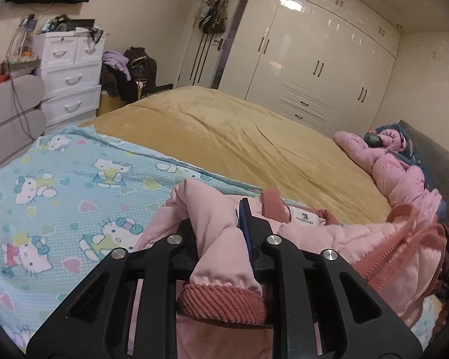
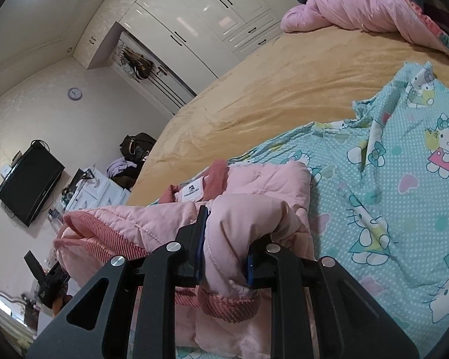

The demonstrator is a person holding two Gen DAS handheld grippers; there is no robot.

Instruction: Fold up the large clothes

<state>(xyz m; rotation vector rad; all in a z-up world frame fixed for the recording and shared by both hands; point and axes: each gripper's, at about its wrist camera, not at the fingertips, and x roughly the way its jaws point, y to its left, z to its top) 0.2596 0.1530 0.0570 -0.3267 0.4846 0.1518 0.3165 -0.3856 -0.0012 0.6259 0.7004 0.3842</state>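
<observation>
A pink quilted jacket (image 1: 329, 233) with ribbed dark-pink cuffs and hem lies bunched on a cartoon-cat blanket (image 1: 60, 197). My left gripper (image 1: 221, 233) is shut on a sleeve of it, the ribbed cuff (image 1: 221, 302) hanging just behind the jaws. In the right wrist view the same jacket (image 2: 263, 185) shows its white neck label (image 2: 191, 193). My right gripper (image 2: 227, 245) is shut on the other sleeve, its ribbed cuff (image 2: 227, 305) under the jaws. The left gripper (image 2: 49, 284) shows small at the lower left of that view.
The blanket covers the near part of a bed with a mustard cover (image 1: 239, 131). A pink duvet (image 1: 401, 173) is heaped by the headboard. White drawers (image 1: 68, 80), a clothes pile (image 1: 128, 71) and white wardrobes (image 1: 314, 59) line the walls.
</observation>
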